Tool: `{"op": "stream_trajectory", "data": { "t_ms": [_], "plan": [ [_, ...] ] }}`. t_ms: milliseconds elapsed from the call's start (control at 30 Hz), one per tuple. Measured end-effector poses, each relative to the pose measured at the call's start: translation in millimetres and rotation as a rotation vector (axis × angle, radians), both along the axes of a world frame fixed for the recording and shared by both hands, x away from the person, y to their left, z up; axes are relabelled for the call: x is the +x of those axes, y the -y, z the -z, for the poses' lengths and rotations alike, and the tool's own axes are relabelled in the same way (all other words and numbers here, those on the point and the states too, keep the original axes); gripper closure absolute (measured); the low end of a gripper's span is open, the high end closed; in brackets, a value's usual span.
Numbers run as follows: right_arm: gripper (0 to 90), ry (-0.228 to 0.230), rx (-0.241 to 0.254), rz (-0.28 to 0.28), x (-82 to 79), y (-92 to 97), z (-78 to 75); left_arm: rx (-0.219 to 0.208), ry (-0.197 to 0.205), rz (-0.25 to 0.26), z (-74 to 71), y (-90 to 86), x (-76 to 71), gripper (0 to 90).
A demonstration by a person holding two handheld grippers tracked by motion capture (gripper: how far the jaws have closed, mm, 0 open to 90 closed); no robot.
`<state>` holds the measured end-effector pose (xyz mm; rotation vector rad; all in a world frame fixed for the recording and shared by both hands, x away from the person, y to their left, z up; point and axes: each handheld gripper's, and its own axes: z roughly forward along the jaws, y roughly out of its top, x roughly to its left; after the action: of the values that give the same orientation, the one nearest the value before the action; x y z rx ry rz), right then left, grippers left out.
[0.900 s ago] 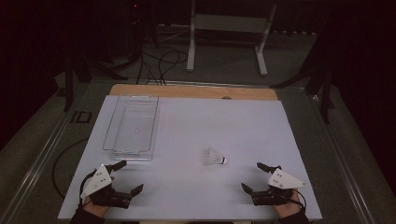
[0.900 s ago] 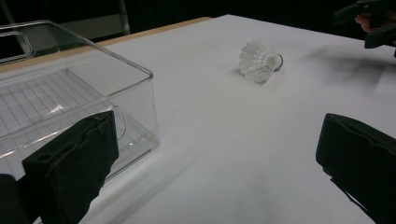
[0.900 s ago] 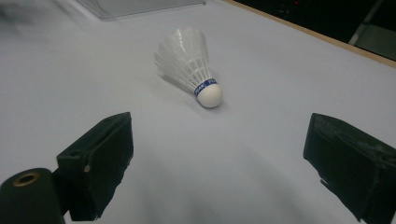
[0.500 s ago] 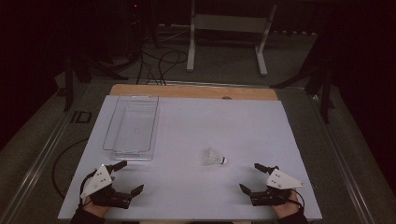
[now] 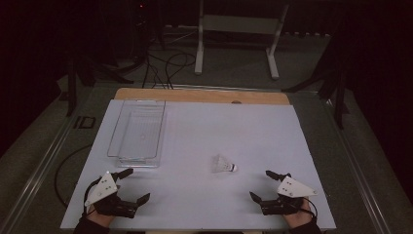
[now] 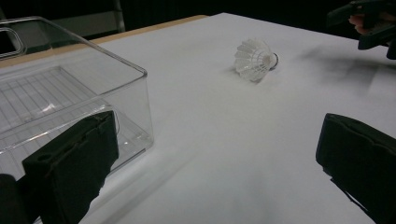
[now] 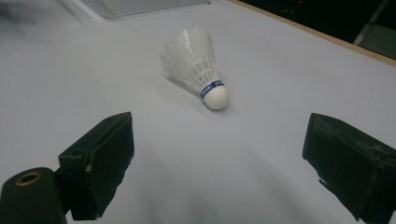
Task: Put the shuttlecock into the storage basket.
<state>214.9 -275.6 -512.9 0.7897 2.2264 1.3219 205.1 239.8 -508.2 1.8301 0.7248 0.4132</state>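
White feathers fan out from the shuttlecock, which lies on its side on the desk, its cork tip turned away from the clear plastic bin standing well apart from it. The right gripper sits near the shuttlecock and the left gripper just beside the bin; both have jaws spread wide, holding nothing.

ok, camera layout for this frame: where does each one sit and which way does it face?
High view: fixed above the person's side, looking forward and down on the table; shows both hands, the left hand-held gripper and the right hand-held gripper.
Left gripper view: rides the left hand-held gripper, looking past the clear bin toward the shuttlecock; its own open jaws show.
Right gripper view: rides the right hand-held gripper, aimed at the shuttlecock; own open jaws show.
Shared: every view holds the shuttlecock.
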Motion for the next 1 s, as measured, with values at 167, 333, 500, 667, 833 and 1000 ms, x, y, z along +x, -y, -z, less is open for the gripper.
{"op": "stream_trajectory", "data": {
  "t_ms": [167, 333, 500, 667, 833, 1000],
  "plan": [
    [9.0, 0.009, -0.005, 0.011, -0.3, -0.9, -0.8, -0.016, -0.021, -0.009, -0.9, -0.4, 0.8, 0.0],
    [9.0, 0.017, -0.006, 0.009, -0.5, -1.5, -1.3, -0.028, -0.022, -0.021, -4.2, -0.9, 0.8, 0.0],
    [9.0, 0.020, -0.002, 0.013, -0.6, -2.6, -2.0, -0.023, -0.030, -0.024, -6.8, -2.4, 2.5, 0.0],
    [9.0, 0.013, 0.004, 0.012, -0.1, -2.5, -1.6, 0.015, -0.027, -0.022, -10.3, -2.6, 3.6, 0.0],
    [9.1, 0.017, 0.008, 0.011, -0.2, -1.8, -2.3, 0.018, -0.054, -0.011, -17.2, -0.5, 8.3, 0.0],
    [9.1, 0.019, 0.004, 0.014, -0.3, -1.7, -2.4, 0.026, -0.053, 0.000, -27.4, 1.4, 11.6, 0.0]
  ]
}}
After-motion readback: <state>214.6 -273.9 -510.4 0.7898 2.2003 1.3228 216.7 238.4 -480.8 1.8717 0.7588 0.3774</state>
